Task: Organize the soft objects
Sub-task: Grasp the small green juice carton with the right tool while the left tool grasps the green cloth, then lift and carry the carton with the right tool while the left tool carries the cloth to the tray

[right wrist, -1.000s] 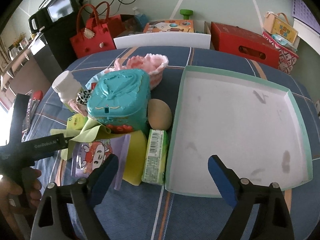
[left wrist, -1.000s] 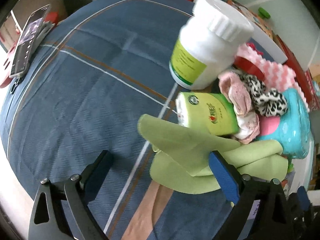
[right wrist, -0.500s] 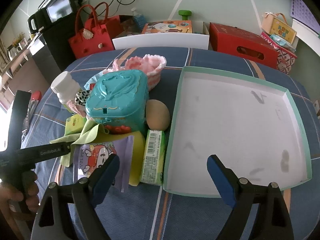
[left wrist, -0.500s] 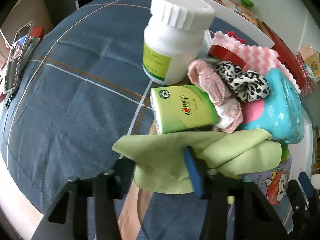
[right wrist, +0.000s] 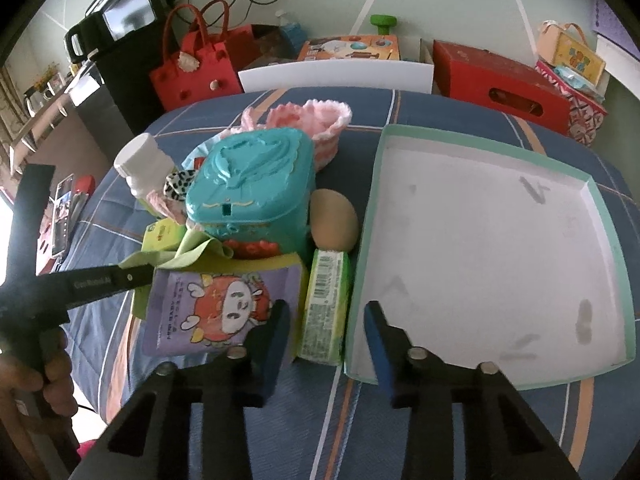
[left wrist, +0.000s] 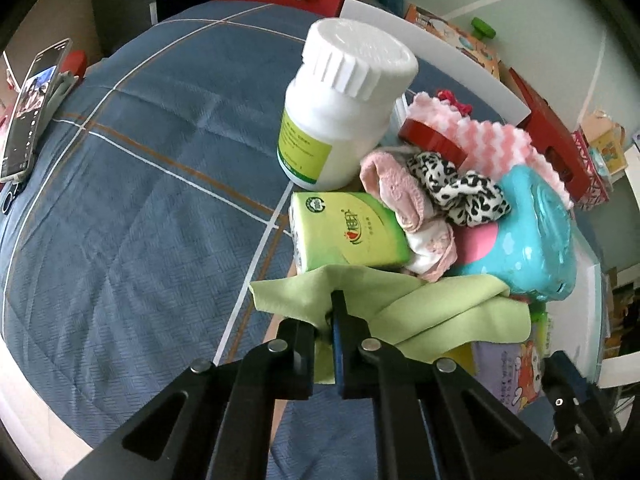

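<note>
The left gripper [left wrist: 334,316] pinches the green cloth [left wrist: 400,300] just beside the teal box [right wrist: 250,188]. The right gripper [right wrist: 326,320] is closing, its jaws apart around the green packet [right wrist: 326,312], not pressing it.

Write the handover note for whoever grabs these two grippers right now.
Left gripper: shut on the green cloth, at the pile's near edge.
Right gripper: closing, its fingers either side of the green packet; not gripped yet.
Things: pink sock, leopard scrunchie and tissue pack are piled beside the white bottle and teal box.
Done: nothing in the tray.
Left: move the soft items, cloth first.
</note>
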Demonstrator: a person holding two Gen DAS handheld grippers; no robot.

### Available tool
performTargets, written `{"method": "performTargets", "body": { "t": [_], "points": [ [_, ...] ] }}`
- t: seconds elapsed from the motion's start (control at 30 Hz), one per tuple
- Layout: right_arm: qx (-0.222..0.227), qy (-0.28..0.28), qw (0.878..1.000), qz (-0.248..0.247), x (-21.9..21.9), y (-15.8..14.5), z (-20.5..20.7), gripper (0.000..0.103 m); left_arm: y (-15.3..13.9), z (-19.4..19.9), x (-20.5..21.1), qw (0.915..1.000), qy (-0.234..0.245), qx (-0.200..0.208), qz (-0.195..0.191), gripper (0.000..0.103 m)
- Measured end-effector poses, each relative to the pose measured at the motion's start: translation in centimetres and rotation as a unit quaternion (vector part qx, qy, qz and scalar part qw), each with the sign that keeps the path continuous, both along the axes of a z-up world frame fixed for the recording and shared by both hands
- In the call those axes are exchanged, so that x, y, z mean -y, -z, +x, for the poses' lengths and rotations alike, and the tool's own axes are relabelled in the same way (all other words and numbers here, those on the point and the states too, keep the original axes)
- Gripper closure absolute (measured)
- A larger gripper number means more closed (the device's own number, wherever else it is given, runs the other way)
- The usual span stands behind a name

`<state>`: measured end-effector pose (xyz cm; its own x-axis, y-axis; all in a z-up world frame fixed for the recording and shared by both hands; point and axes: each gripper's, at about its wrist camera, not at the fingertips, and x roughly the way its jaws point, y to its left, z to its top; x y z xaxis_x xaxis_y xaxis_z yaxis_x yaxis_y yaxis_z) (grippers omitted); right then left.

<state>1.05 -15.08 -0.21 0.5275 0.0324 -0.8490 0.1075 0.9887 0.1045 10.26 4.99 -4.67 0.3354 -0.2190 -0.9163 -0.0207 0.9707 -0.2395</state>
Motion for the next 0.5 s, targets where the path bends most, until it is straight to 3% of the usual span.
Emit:
{"method": "performTargets", "body": {
  "t": [0.3, 0.5],
  "points": [
    [-0.008, -0.015, 1.000, 0.000, -0.6, 0.3, 0.0, 0.080, -0.6, 0.0, -1.4, 0.9999, -0.007, 0.000, -0.012, 0.096],
    [-0.011, -0.014, 1.000, 0.002, -0.4, 0.4, 0.0, 0.081, -0.6, 0.0, -1.5, 0.9999, -0.009, 0.002, -0.012, 0.096]
  ]
}}
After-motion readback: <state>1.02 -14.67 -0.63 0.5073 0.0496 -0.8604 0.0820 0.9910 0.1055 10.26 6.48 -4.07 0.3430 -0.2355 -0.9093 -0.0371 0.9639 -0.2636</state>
